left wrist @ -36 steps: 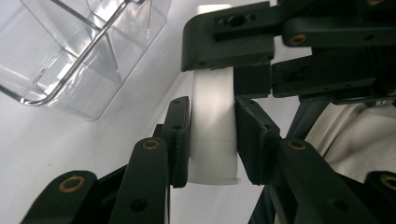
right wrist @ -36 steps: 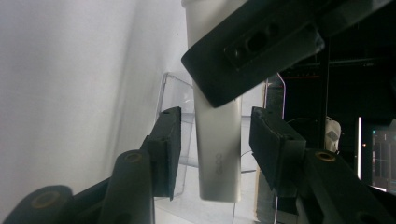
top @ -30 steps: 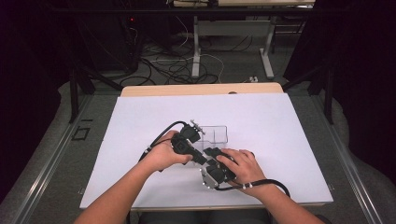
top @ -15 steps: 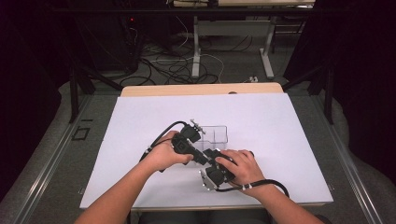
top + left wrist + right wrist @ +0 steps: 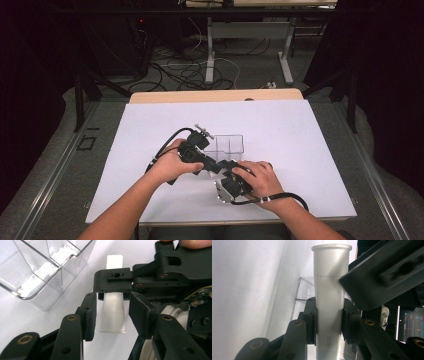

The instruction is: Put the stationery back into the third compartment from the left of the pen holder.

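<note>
- High view: a person is leaning both forearms in from the bottom edge over the white table (image 5: 310,145). The left hand (image 5: 172,162) is wrapping around the left gripper (image 5: 200,150), and the right hand (image 5: 260,177) is covering the right gripper (image 5: 231,176), the two tools meeting nose to nose near the table's middle.
- A clear plastic box (image 5: 229,146) with a divider inside is sitting just beyond the grippers, close to both. A black cable (image 5: 167,145) is looping off the left gripper and another is trailing from the right wrist. The jaw gaps are too small to read from up here.
- Left gripper view: the left gripper (image 5: 110,312) is holding its jaws apart, and a white tube (image 5: 113,311) with a flared end is lying between the pads without either pad clearly touching it. The right gripper (image 5: 150,277) is crossing in from the right, clamped over the tube farther along. The clear box (image 5: 47,267) is standing at upper left on the white surface.
- Right gripper view: the right gripper (image 5: 329,322) is squeezing the white tube (image 5: 329,290) between both pads, narrow and firm, the tube's rimmed end pointing away from the camera. Small grey lettering is showing low on the tube. A blurred black jaw of the left gripper (image 5: 384,275) is cutting across at upper right, and an edge of the clear box (image 5: 302,295) is peeking out behind the tube.
</note>
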Demonstrator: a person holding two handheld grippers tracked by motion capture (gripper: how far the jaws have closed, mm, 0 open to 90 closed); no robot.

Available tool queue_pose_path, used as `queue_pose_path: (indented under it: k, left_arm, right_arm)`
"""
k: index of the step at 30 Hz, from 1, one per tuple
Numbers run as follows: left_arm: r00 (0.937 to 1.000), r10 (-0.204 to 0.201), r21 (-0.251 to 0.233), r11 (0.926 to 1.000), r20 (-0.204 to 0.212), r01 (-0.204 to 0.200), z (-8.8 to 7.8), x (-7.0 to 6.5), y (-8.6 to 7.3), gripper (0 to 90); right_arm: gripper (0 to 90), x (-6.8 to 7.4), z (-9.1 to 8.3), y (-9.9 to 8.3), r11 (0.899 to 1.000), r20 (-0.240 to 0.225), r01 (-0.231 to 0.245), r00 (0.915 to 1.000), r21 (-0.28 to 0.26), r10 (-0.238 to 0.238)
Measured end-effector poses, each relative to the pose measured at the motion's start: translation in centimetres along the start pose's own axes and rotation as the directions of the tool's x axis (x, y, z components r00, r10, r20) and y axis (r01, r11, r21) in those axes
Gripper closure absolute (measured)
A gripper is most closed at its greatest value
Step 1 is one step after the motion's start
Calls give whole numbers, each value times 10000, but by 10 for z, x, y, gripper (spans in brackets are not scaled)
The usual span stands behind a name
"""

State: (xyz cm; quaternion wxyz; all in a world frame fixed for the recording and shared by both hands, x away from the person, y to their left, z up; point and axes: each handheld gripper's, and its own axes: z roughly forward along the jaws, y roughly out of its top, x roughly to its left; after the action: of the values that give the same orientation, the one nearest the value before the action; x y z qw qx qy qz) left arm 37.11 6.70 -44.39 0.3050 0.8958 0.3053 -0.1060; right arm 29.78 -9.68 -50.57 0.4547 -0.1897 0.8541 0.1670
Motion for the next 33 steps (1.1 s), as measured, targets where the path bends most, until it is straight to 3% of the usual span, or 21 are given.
queue_pose_path:
  k: [7,11,16,21,23,24,25,30,32,33]
  left_arm:
    - [9996,-190,-425,9989,-227,180,-12,6,-6,562]
    - [9987,-284,-673,9974,-430,255,-18,13,-12,537]
    - [9952,-378,-1047,9941,-908,283,-26,22,-20,510]
    - [9844,56,-1390,9898,-1756,-304,-33,32,-29,471]
    - [9763,212,-1492,9873,-2155,-544,-36,35,-32,452]
    - [9752,184,-1517,9870,-2206,-530,-36,36,-34,448]
    - [9717,255,-1511,9865,-2348,-624,-37,37,-35,443]
    - [9590,334,-1669,9825,-2815,-832,-35,42,-43,405]
    - [9568,288,-1666,9828,-2893,-799,-35,44,-47,396]
    - [9553,169,-1729,9824,-2953,-709,-35,45,-48,396]
  right_arm:
    - [698,-1,0,-4,9997,-11,-234,9997,30,234]
    - [698,-2,-1,-6,9991,220,-408,9989,-119,410]
    - [698,-4,-1,-9,9965,262,-773,9966,-313,781]
    - [698,-9,-2,-14,9914,301,-1203,9921,-524,1219]
    - [698,-15,-8,-15,9903,-95,-1383,9903,127,1385]
    - [698,-18,-11,-16,9892,-255,-1414,9895,378,1424]
    - [698,-16,-3,-19,9838,389,-1660,9849,-673,1688]
    - [698,-25,-5,-29,9515,200,-2934,9548,-926,2964]
    - [698,-29,-5,-33,9378,134,-3260,9439,-1191,3298]
    - [698,-29,-5,-35,9242,110,-3641,9299,-1154,3677]
